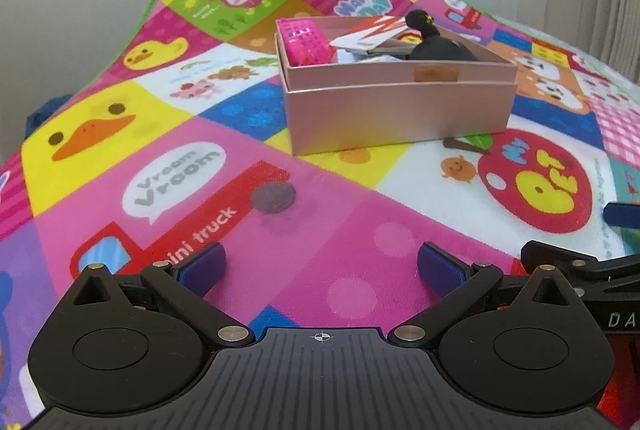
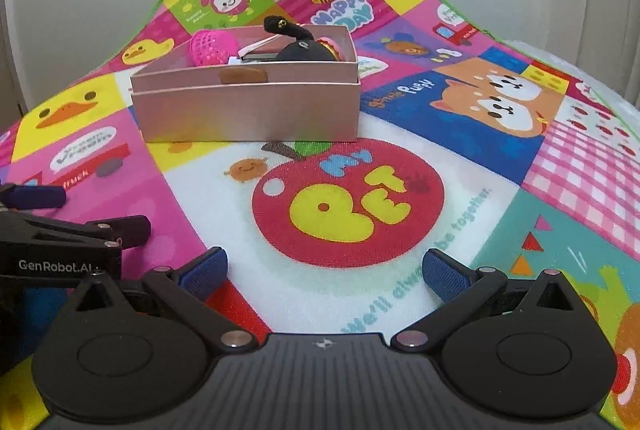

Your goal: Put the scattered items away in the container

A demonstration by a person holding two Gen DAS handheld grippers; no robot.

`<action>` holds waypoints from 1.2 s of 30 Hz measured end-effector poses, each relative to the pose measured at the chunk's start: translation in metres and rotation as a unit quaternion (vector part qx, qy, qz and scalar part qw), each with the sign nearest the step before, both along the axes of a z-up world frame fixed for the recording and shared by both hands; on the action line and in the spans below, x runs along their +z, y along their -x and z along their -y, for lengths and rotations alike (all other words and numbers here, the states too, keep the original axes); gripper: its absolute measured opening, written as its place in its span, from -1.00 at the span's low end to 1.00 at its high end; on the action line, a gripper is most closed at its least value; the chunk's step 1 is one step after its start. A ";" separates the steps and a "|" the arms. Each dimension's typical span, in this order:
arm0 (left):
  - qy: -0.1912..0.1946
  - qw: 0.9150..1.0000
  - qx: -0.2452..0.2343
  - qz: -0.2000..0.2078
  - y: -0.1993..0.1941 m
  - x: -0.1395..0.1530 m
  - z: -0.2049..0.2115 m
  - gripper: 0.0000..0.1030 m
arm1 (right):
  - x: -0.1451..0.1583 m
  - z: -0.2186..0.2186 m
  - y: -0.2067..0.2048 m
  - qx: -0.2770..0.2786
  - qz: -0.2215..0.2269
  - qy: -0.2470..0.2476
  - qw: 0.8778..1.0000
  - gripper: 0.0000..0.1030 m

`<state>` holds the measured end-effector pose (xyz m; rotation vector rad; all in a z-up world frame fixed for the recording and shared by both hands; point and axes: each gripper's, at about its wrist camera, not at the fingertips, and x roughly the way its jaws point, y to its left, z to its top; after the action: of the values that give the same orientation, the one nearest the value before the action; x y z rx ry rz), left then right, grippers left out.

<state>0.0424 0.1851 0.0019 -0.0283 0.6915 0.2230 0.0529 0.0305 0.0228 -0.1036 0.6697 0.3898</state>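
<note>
1. Both claws are hanging low over the cartoon play mat (image 2: 400, 166), the left claw (image 1: 320, 266) and right claw (image 2: 324, 268) each spread wide, gripping nothing.
2. The pink cardboard box (image 1: 400, 110) is sitting ahead, already holding a pink mesh item (image 1: 306, 40), cards (image 1: 368, 32) and a black plush (image 1: 436, 48).
3. No loose items are showing on the mat, so the tidying looks about finished; next would be scanning for strays.

Play mat (image 2: 400, 158) prints: "HAPPY DAY", "Vroom Vroom", "mini truck" (first letter hidden), "MY PET", "We'll always be together". Left gripper (image 2: 60, 218) body: "GenRobot.AI". Right gripper (image 1: 624, 230) body: "DA", cut off.
</note>
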 end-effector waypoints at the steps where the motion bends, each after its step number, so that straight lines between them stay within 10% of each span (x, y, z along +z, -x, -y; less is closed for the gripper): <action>1: 0.000 1.000 0.001 0.004 0.002 -0.001 0.000 1.00 | 0.000 0.003 -0.002 -0.001 -0.004 -0.012 1.000 1.00; 36: 0.006 1.000 0.012 0.008 0.005 0.000 0.000 1.00 | 0.001 -0.003 -0.008 -0.016 0.003 0.001 1.000 1.00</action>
<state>0.0377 0.1851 0.0016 -0.0500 0.6766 0.2422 0.0611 0.0336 0.0237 -0.0953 0.6641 0.3584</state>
